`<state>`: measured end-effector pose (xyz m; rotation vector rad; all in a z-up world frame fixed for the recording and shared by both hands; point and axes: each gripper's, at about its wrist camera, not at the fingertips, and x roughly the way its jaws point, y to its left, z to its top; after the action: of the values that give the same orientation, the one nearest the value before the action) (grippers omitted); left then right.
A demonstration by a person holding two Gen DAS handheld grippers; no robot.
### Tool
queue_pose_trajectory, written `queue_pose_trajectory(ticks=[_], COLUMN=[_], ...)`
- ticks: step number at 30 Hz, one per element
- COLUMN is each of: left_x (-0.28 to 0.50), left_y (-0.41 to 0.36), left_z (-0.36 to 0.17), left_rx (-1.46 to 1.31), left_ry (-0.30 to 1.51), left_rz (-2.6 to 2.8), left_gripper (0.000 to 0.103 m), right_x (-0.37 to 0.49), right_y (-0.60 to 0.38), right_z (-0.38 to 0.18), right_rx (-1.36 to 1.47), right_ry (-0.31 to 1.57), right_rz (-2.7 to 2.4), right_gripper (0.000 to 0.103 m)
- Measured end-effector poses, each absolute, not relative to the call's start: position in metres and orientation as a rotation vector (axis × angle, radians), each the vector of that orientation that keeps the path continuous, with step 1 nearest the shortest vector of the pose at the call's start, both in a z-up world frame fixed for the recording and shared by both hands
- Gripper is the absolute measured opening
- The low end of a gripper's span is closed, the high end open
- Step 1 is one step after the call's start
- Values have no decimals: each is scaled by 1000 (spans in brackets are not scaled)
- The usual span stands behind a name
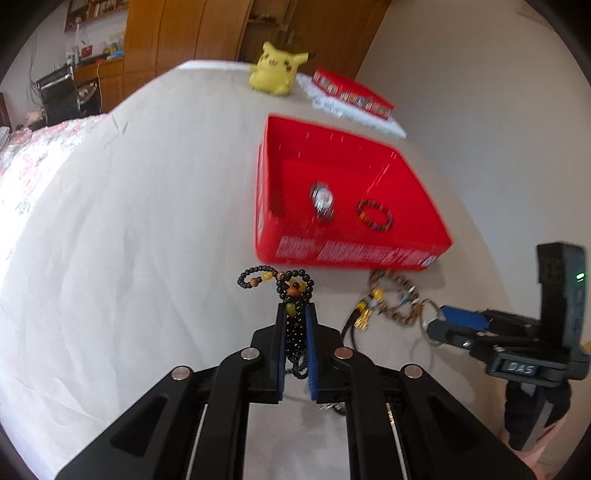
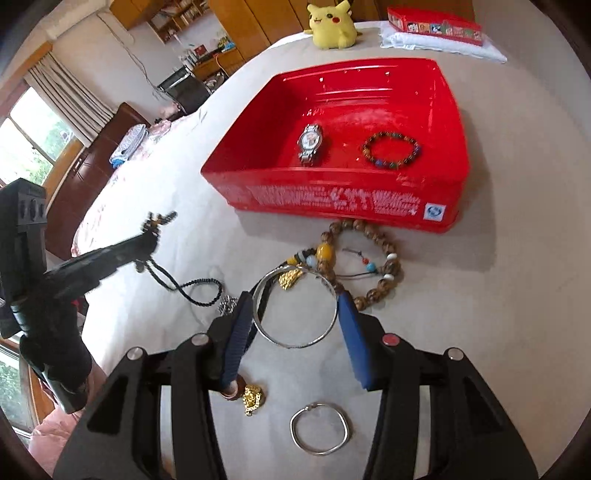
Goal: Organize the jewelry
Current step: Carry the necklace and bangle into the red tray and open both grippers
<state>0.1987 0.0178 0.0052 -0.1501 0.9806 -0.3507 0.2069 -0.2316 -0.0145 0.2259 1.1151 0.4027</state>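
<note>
The left gripper (image 1: pixel 296 314) was pressed together on a black bead necklace (image 1: pixel 291 291), whose loops stuck up past the tips while a strand trailed down to the bed (image 1: pixel 129 221). In the right wrist view the same strand (image 2: pixel 199 291) hung slack from that gripper onto the sheet.

Right of it, the right gripper (image 2: pixel 295 314) pinched a large silver bangle (image 2: pixel 295 308) across its width, one blue pad on each side of the ring. A gold chain (image 2: pixel 253 398) and a second, smaller silver bangle (image 2: pixel 320 428) lay on the bed below it. Just beyond the held bangle lay a wooden bead bracelet (image 2: pixel 369 258), close to the front wall of the red tray (image 2: pixel 332 199).

Inside the tray, a watch (image 2: pixel 311 144) lay on the left and a multicoloured bead bracelet (image 2: pixel 391 151) on the right, apart from each other. A yellow plush (image 2: pixel 332 26) and a red box (image 2: pixel 436 26) stood far back.
</note>
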Motion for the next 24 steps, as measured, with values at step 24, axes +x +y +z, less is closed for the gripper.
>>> queue_pose_trajectory(ticks=[24], left_x=[380], left_y=[-66], left_z=[9], left_rx=[-135], left_ry=[1013], left_rz=[-370], left_gripper=[9], right_x=[378], right_y=[-248], right_z=[-10], right_rx=[242], right_ry=[1147], right_rz=[301], right_gripper=[46])
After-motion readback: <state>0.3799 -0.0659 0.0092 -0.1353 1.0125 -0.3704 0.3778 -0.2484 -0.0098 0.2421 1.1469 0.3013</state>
